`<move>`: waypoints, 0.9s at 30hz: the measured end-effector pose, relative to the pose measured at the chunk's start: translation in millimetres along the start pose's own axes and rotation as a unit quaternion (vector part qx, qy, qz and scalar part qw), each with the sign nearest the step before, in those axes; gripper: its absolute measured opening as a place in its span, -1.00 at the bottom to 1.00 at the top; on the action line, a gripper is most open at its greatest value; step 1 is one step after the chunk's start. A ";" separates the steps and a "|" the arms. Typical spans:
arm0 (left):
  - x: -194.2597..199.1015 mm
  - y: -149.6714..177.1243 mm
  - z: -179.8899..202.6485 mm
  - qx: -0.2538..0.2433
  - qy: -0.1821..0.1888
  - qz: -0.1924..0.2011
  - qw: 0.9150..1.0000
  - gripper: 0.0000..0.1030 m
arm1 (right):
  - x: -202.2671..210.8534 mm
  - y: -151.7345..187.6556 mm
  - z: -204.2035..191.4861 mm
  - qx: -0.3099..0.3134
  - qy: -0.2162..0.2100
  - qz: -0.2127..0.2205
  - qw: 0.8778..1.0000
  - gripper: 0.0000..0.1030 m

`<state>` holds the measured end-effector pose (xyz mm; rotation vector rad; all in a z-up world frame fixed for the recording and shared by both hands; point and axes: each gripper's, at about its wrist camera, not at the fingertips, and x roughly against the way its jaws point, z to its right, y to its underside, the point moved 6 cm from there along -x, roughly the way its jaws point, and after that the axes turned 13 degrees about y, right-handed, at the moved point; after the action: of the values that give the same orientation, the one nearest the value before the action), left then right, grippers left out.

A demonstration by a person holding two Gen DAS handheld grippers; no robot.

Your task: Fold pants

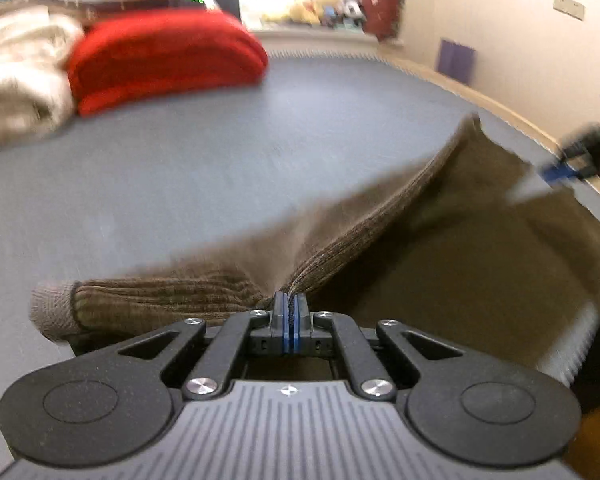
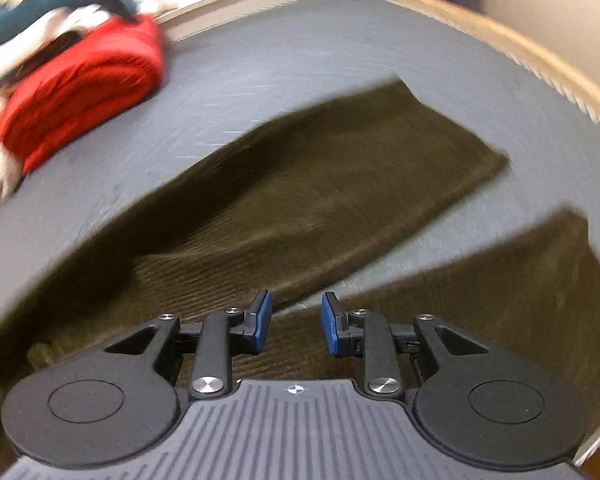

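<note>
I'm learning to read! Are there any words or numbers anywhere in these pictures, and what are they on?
No words or numbers can be read.
The small plate on the wall: too small and blurred to show any writing.
The red thing at the far window: it has a pale patch, too blurred to read.
The brown pants and the folded red cloth: no label shows.
The round mark on each gripper's body is a symbol, not a word.

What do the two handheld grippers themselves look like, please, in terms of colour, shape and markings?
Both match: the left gripper and right gripper have black linkage arms with silver screws, blue finger pads, round black side housings and a ribbed grey body bearing a small crosshair mark.
</note>
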<state>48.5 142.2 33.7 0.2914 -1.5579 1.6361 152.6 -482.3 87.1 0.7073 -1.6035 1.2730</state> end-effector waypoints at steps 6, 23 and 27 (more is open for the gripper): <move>20.9 24.6 -3.6 0.133 0.033 0.036 0.990 -0.59 | -4.8 9.6 20.3 -0.089 -0.029 -0.017 0.996 -0.49; -11.2 42.4 -85.0 0.398 0.060 0.097 0.910 0.02 | -13.9 -6.6 46.6 -0.159 -0.079 0.006 0.984 -0.47; -12.2 44.6 -95.4 0.410 0.045 0.111 0.904 -0.15 | -36.5 -28.9 63.4 -0.199 -0.087 0.010 0.976 -0.47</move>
<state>60.4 229.3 -25.5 0.4761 -0.7698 2.3943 172.1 -555.0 64.2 0.5612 -1.9395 0.8792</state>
